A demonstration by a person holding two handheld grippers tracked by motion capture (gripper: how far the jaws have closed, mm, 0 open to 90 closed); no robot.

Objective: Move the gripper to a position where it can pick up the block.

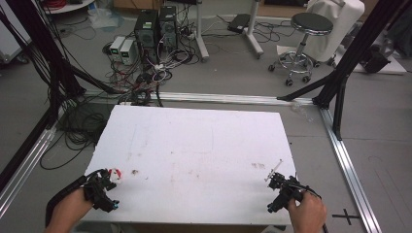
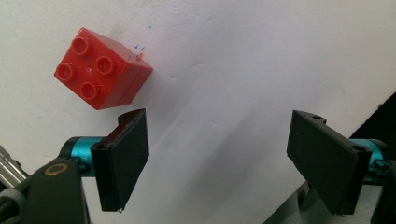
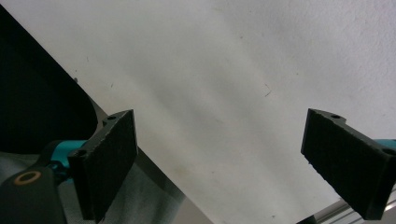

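Holding my left hand-held gripper (image 2: pixel 217 158) released over the near left corner of the white counter (image 1: pixel 194 155), I am keeping a red brick (image 2: pixel 100 67) just beyond its left jaw, studs up, not between the jaws. My right hand-held gripper (image 3: pixel 233 163) is hovering wide open at the near right corner, grasping nothing.

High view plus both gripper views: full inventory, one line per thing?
brick: 1, red, four studs, on the table by the left claw
table: 1, white, centre
stool: 1, black seat, chrome base, floor, far right
computer towers: 2, black, floor, far left of centre
cables: many, floor behind the table
left claw: 1, black, open, near-left corner
right claw: 1, black, open, near-right corner
hands: 2, bottom edge
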